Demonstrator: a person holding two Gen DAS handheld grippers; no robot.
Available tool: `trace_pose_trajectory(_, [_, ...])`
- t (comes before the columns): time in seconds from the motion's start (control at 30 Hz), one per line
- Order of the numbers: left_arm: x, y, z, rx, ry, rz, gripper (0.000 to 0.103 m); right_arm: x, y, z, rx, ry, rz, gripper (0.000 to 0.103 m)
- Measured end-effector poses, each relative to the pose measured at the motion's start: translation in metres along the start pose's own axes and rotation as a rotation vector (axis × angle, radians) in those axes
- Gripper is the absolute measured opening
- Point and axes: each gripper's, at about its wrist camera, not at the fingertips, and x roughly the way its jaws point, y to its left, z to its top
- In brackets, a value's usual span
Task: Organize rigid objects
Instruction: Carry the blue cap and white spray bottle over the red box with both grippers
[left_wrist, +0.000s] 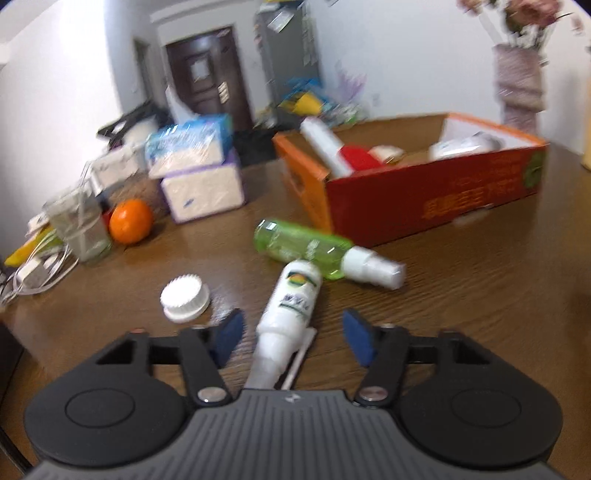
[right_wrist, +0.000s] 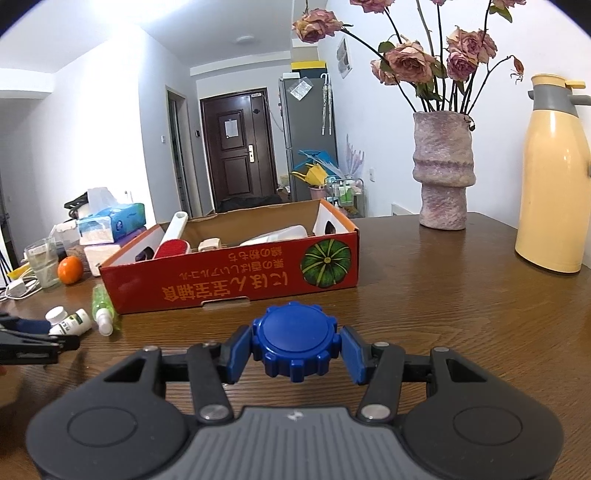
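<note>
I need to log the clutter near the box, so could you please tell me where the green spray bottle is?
The green spray bottle lies on its side on the table, just in front of the orange box, touching the white bottle.

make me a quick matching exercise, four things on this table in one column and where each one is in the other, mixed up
Things:
1. blue cap
2. white bottle
3. orange
4. red brush

Places:
A. inside the red box
B. beside the glass
C. lying between the left gripper's open jaws
D. clamped in the right gripper

Pairs: 1-D, 2-C, 3-B, 4-A
</note>
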Motion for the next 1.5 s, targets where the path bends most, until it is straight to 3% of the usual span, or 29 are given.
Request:
trace_pose_trajectory(0.07, [0.004, 0.005, 0.004, -0.042, 0.011, 0.002, 0.036, -0.001, 0.000, 0.001, 0.004, -0.002, 0.004, 0.051])
trace_pose_trajectory(0.23, [-0.002, 0.008, 0.005, -0.100, -0.003, 0.004, 0.034, -0.003, -0.001, 0.001, 0.010, -0.004, 0.019, 0.051])
trace_pose_trajectory(0.27, [-0.004, 0.007, 0.005, -0.108, -0.005, -0.003, 0.028, -0.003, -0.001, 0.001, 0.010, -0.003, 0.022, 0.051])
trace_pose_trajectory(0.57, [-0.028, -0.006, 0.004, -0.159, -0.030, 0.004, 0.028, -0.005, 0.003, 0.000, 0.004, 0.014, 0.076, 0.051])
trace_pose_trajectory(1.0, [-0.091, -0.027, 0.027, -0.280, -0.180, -0.004, 0.028, -0.006, 0.006, 0.009, -0.034, 0.013, 0.152, 0.051])
trace_pose_trajectory(1.5, [-0.089, -0.074, 0.075, -0.296, -0.243, -0.042, 0.029, 0.009, 0.005, 0.044, -0.065, -0.065, 0.171, 0.051])
